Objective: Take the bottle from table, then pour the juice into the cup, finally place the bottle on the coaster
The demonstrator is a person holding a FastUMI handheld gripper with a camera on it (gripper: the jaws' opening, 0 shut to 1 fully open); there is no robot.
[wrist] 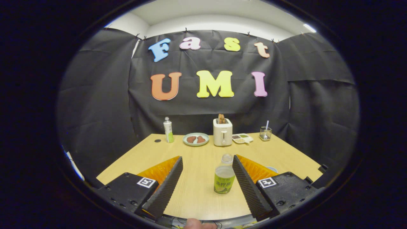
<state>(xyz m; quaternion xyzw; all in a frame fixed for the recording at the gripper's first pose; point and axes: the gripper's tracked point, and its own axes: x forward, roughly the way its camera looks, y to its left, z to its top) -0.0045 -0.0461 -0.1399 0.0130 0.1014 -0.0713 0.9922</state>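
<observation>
A small bottle (224, 180) with a green label and a clear neck stands upright on the wooden table (197, 159). It is between my fingers, close to the right finger (249, 184) and apart from the left finger (165, 187). My gripper (205, 187) is open and neither finger touches the bottle. A pale round coaster (272, 169) peeks out just behind the right finger, mostly hidden by it. A clear glass cup (265, 133) with a straw-like stick in it stands at the table's far right.
Along the far edge stand a tall bottle of green juice (168, 129), a plate of food (196, 139), a white toaster with toast (222, 132) and a small tray (242, 138). A small dark disc (157, 140) lies far left. A fingertip (194, 224) shows below.
</observation>
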